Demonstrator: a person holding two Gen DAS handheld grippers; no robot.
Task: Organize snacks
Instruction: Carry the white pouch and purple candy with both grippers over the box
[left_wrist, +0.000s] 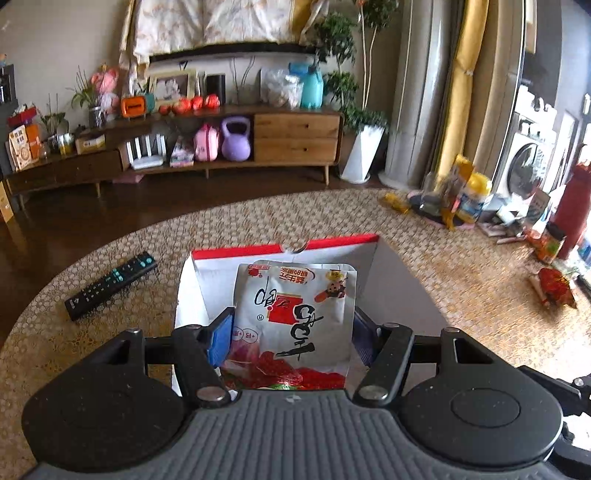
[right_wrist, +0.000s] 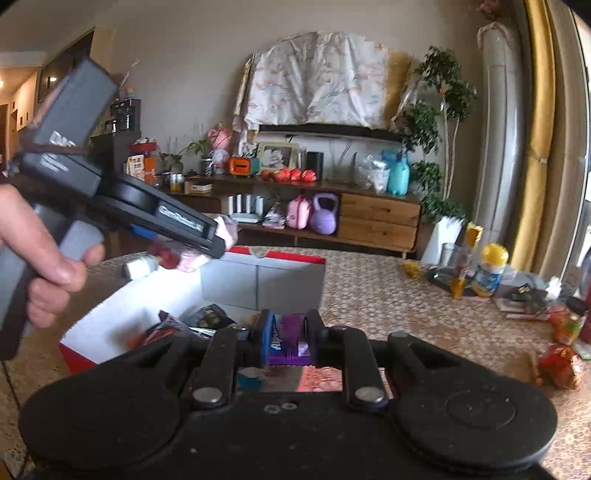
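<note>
My left tongs (left_wrist: 291, 332) clamp a white-and-red strawberry snack pouch (left_wrist: 295, 314) above the open red-rimmed white cardboard box (left_wrist: 284, 253); right tongs (right_wrist: 288, 341) pinch a small purple candy packet (right_wrist: 290, 345). Lower each fully inside before releasing.

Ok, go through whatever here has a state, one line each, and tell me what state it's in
White and red strawberry snack packet: held between the left gripper pads, above the box.
Purple flat candy pack: clamped in the right gripper.
Red and white cardboard box: open, snacks inside.
Black remote control: lying flat on the woven tabletop.
Red wrapped snack: loose on the tabletop.
</note>
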